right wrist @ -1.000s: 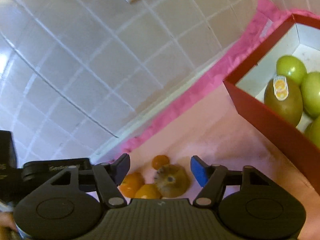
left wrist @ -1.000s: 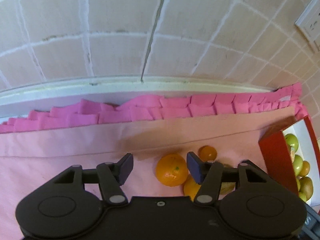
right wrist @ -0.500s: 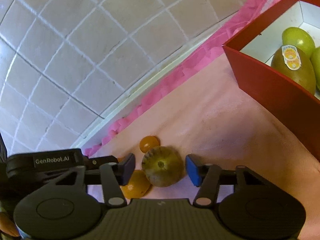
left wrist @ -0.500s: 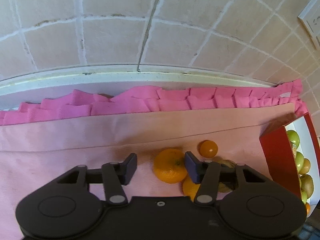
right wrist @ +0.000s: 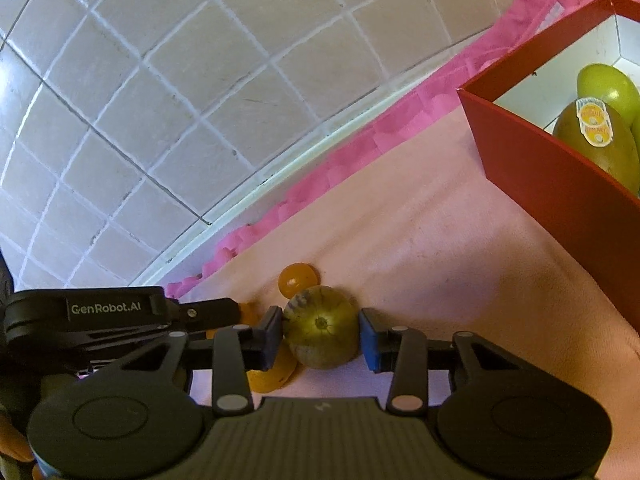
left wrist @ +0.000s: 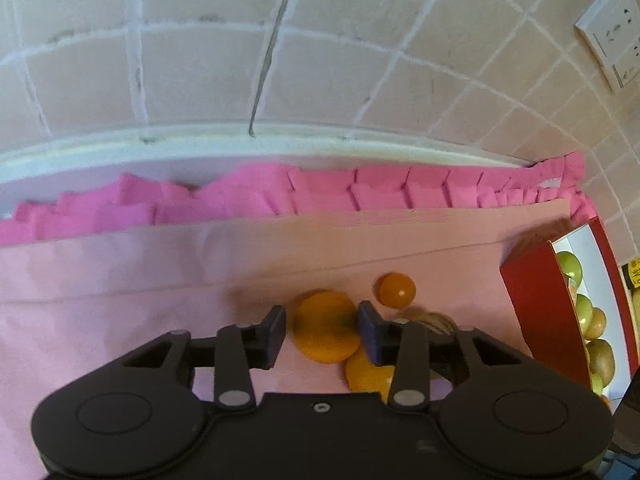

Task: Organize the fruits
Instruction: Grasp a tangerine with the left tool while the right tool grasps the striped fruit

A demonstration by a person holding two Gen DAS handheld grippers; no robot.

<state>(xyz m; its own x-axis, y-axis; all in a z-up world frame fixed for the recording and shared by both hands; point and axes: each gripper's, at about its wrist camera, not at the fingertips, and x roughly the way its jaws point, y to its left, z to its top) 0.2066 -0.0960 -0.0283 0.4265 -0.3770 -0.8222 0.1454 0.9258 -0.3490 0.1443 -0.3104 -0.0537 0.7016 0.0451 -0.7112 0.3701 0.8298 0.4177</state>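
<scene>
On the pink cloth (left wrist: 120, 280) lie a large orange (left wrist: 325, 326), a second orange (left wrist: 368, 372), a small tangerine (left wrist: 397, 290) and a green-brown round fruit (right wrist: 322, 334). My left gripper (left wrist: 322, 334) is open with its jaws either side of the large orange, the right jaw about touching it. My right gripper (right wrist: 320, 338) is open with its jaws either side of the green-brown fruit, close to its sides. The left gripper's body (right wrist: 104, 316) shows in the right wrist view. A red box (right wrist: 552, 184) at the right holds green fruits (right wrist: 600, 148).
A tiled wall (left wrist: 280, 40) with a white ledge runs behind the cloth's ruffled pink edge (left wrist: 360, 196). A wall socket (left wrist: 612, 48) is at the upper right. The second orange (right wrist: 272, 372) and tangerine (right wrist: 298, 278) sit beside the right gripper.
Both grippers have lowered and moved forward over the fruit pile and narrowed. The left jaws now flank the large orange, the right jaws flank the green-brown fruit.
</scene>
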